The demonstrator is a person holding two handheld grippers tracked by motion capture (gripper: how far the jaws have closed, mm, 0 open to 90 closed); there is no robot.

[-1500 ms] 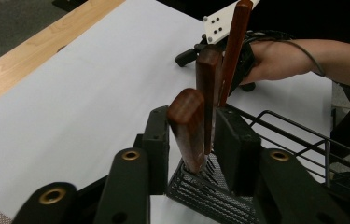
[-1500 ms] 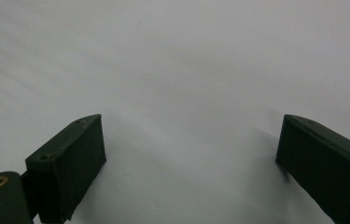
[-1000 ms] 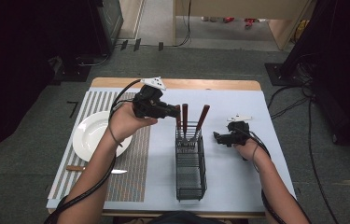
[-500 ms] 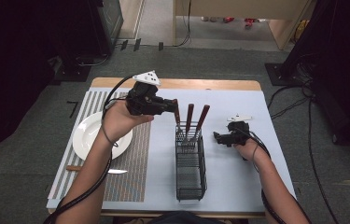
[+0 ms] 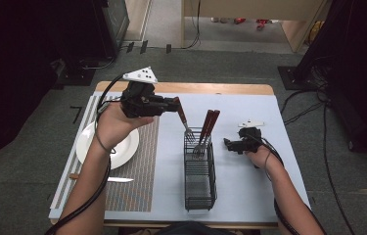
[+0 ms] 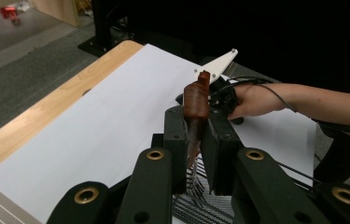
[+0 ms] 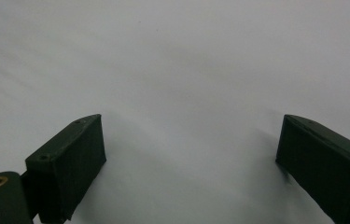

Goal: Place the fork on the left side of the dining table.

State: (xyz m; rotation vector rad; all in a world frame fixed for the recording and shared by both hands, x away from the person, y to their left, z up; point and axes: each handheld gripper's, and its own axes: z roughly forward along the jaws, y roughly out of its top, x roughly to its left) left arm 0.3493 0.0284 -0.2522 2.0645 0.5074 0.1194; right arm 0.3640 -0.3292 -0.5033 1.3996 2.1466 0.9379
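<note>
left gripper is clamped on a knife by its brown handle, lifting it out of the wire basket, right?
Not a knife: the left gripper is shut on a fork by its brown handle, tines showing in the high view above the wire basket. The rest holds.

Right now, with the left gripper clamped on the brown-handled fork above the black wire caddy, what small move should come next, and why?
Probably lift a little higher: the left gripper grips the brown-handled fork, whose tines hang just at the black wire caddy's rim; then carry it toward the white plate.

Lab-like recording room: lone table on grey carpet, trailing floor cables, dark equipment racks.
</note>
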